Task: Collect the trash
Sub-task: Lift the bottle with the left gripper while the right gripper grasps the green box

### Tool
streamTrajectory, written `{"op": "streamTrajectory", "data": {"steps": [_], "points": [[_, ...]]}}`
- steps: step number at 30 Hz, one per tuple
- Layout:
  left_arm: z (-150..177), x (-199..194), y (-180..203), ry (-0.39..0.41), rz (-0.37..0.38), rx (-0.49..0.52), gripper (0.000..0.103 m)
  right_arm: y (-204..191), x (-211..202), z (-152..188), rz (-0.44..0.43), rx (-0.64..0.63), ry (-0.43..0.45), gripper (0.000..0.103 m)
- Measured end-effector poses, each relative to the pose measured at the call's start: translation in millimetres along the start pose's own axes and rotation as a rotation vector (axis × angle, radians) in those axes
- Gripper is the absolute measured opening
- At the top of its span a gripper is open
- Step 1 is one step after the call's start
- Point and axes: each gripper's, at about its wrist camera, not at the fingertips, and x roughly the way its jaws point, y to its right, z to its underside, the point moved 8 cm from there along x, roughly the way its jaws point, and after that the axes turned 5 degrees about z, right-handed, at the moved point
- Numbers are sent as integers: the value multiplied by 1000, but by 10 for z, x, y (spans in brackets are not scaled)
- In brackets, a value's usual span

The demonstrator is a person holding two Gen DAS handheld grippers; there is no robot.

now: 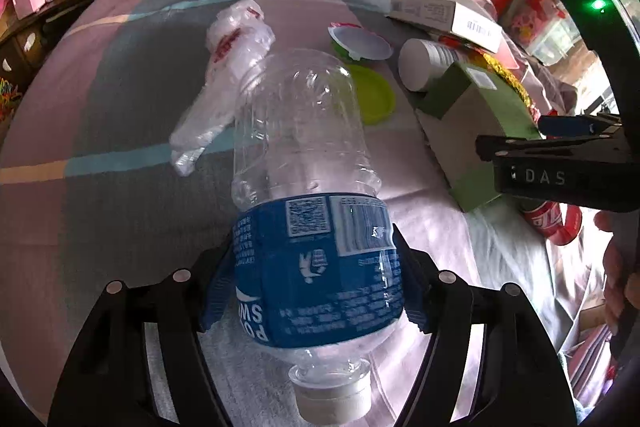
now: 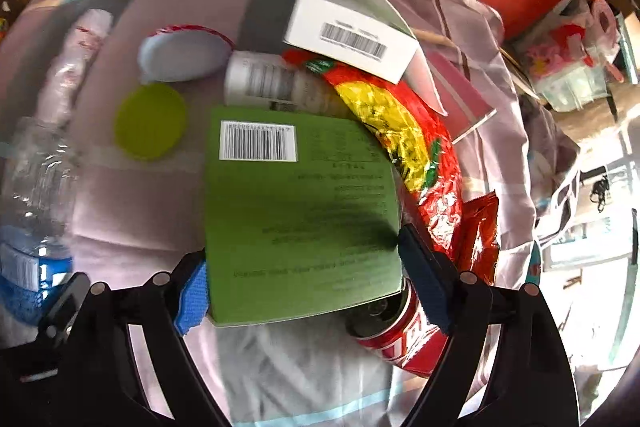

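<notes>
An empty clear plastic bottle [image 1: 308, 155] with a blue label is shut between the blue pads of my left gripper [image 1: 316, 287], its white cap toward the camera. In the right wrist view the same bottle [image 2: 36, 187] shows at the left edge. A flat green box [image 2: 300, 211] with a barcode lies between the fingers of my right gripper [image 2: 304, 279], and both pads rest against its long sides. The left wrist view shows that right gripper [image 1: 512, 135] straddling the green box [image 1: 472, 131]. Under the box lies a red soda can [image 2: 400, 339].
On the striped cloth [image 1: 120, 131] lie a crumpled clear wrapper [image 1: 232, 67], a yellow-green lid [image 2: 150, 121], a white-lidded pot [image 2: 184, 55], a white tub [image 2: 272, 79], a white barcode box [image 2: 352, 35], a red-yellow foil pack [image 2: 400, 131] and a red sachet [image 2: 480, 235]. A hand [image 1: 616, 267] shows at right.
</notes>
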Motion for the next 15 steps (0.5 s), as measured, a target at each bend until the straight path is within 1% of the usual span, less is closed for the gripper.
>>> {"op": "streamTrajectory", "data": {"steps": [1, 2, 4, 5, 6, 7, 8, 9, 10, 11, 13, 15], "points": [[-3, 4, 13, 6, -11, 8, 71, 12, -44, -6, -9, -3, 25, 66], [-2, 3, 22, 8, -15, 12, 71, 18, -97, -10, -20, -4, 48, 60], [0, -16, 46, 14, -15, 13, 69, 81, -268, -51, -35, 4, 108, 30], [-1, -27, 57, 16, -16, 17, 68, 126, -307, -86, -39, 10, 124, 26], [2, -42, 71, 19, -20, 24, 68, 168, -352, -110, -58, 24, 134, 19], [6, -67, 87, 25, -27, 29, 68, 232, -399, -111, -85, 47, 137, 13], [6, -93, 96, 30, -30, 31, 68, 300, -446, -107, -116, 72, 143, 9], [5, -122, 108, 36, -31, 32, 68, 348, -482, -93, -169, 96, 140, 3], [-1, -161, 127, 44, -30, 35, 68, 379, -514, -65, -208, 118, 131, 1], [-8, -193, 143, 49, -30, 38, 68, 397, -550, -62, -213, 126, 138, 2], [-36, -275, 206, 64, -30, 52, 68, 451, -630, -25, -263, 147, 157, 2], [-66, -354, 266, 78, -24, 63, 68, 496, -672, 2, -330, 178, 148, 2]]}}
